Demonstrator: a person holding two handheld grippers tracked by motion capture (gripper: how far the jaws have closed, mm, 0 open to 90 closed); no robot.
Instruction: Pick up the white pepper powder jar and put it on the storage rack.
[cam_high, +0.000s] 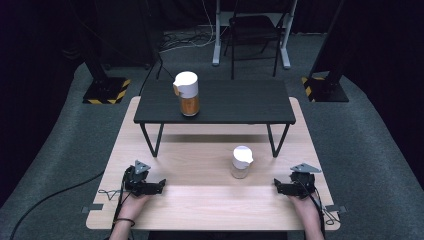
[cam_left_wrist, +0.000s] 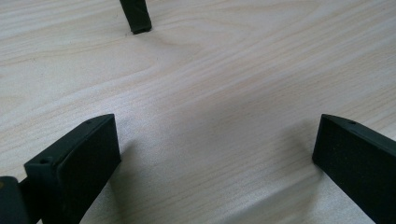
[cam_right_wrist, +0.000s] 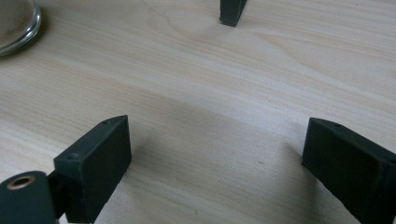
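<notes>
Both grippers rest on the near edge of the light wood table, nothing held. The left gripper is at near left with its jaws spread wide over bare wood. The right gripper is at near right, jaws likewise wide apart and empty.

Nearest thing to them is the small glass jar with a white lid, standing upright on the wood surface, right of centre, closer to the right gripper but well apart from it. Its rounded glass base shows at the top left corner of the right gripper view, with something tan and powdery inside; contents low or pale, hard to tell how full.

A second, taller jar with amber contents and a white lid stands upright on the black shelf at far left of that shelf. One shelf leg foot shows ahead of the left jaws.

Handling guess for the small jar: rigid glass, smooth and slippery, breakable if tipped or dropped, probably light. The lid has a spout-like flap, so it may not be a firm place to grip. Best to take it around the glass body below the lid, jaws square on opposite sides, moderate squeeze, keep it upright.
</notes>
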